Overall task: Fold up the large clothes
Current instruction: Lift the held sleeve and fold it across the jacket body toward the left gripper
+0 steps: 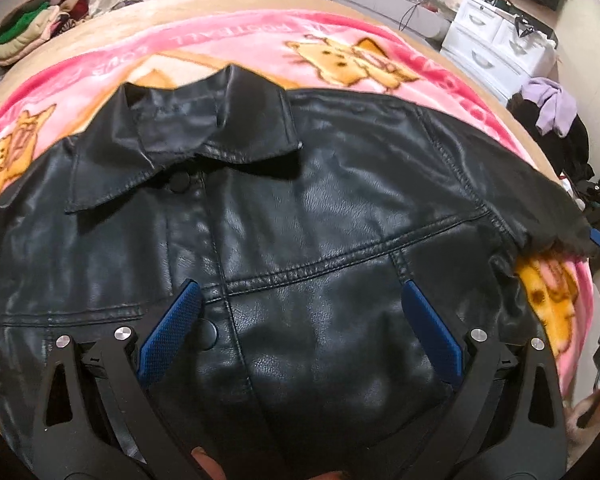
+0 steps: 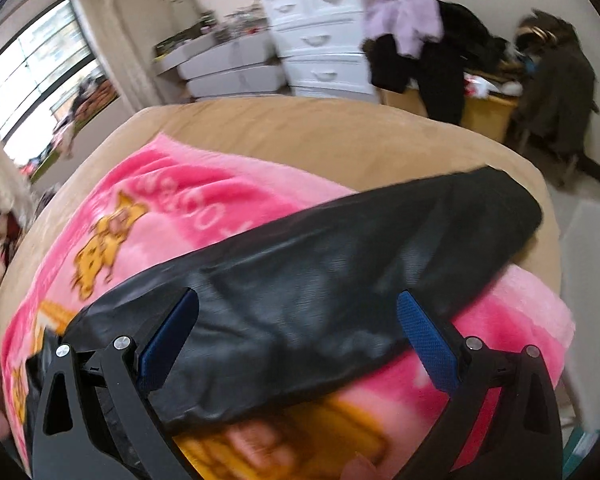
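A: Where does the black leather jacket (image 1: 300, 208) lie?

B: Front up, collar (image 1: 188, 136) spread, on a pink cartoon-print blanket (image 1: 260, 40) over a tan bed (image 2: 300, 132); one sleeve (image 2: 360, 256) stretches toward the bed's edge.

A: And the tongs?

B: The left gripper (image 1: 300, 292) hangs spread wide over the jacket's chest, near a snap button (image 1: 208, 330), holding nothing. The right gripper (image 2: 298, 300) is likewise released, straddling the sleeve (that view is blurred). White drawers (image 2: 320, 40) stand beyond the bed.
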Tool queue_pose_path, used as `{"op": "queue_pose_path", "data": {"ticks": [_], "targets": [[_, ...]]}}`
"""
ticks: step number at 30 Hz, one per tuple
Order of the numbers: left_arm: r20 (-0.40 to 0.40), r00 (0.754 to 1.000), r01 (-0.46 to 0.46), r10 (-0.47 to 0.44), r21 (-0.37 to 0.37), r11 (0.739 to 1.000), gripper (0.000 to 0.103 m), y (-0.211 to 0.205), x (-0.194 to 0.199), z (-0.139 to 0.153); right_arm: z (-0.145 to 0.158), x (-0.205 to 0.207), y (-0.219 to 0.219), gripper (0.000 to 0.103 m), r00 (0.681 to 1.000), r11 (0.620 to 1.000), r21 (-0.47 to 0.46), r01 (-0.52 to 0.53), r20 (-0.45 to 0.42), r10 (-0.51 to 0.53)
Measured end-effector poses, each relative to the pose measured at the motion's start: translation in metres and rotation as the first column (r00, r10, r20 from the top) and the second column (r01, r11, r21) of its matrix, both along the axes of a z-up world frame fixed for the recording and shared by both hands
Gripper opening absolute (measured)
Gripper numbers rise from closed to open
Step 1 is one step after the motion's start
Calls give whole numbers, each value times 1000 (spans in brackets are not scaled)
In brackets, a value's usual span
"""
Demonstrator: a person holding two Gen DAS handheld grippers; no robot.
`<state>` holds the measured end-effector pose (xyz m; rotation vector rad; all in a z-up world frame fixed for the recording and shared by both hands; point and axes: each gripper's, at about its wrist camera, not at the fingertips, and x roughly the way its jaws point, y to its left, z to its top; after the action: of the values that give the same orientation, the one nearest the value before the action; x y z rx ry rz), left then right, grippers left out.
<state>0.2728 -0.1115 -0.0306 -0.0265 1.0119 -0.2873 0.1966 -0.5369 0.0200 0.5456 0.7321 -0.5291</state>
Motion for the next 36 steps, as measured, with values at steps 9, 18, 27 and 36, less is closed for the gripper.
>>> {"op": "queue_pose_path", "data": {"ticks": [9, 18, 27, 36], "targets": [[3, 1000, 17, -17, -21, 1000, 94, 6, 5, -3, -19, -41, -62, 99, 969, 963, 124, 238, 42, -245], [3, 1000, -19, 19, -40, 999, 94, 23, 14, 0, -48, -37, -91, 99, 951, 935, 198, 294, 38, -307], [8, 998, -58, 59, -62, 996, 94, 40, 20, 10, -50, -21, -99, 64, 941, 941, 294, 168, 237, -242], [23, 998, -62, 64, -82, 995, 94, 45, 15, 26, -14, -18, -78, 12, 885, 938, 334, -89, 459, -80]]}}
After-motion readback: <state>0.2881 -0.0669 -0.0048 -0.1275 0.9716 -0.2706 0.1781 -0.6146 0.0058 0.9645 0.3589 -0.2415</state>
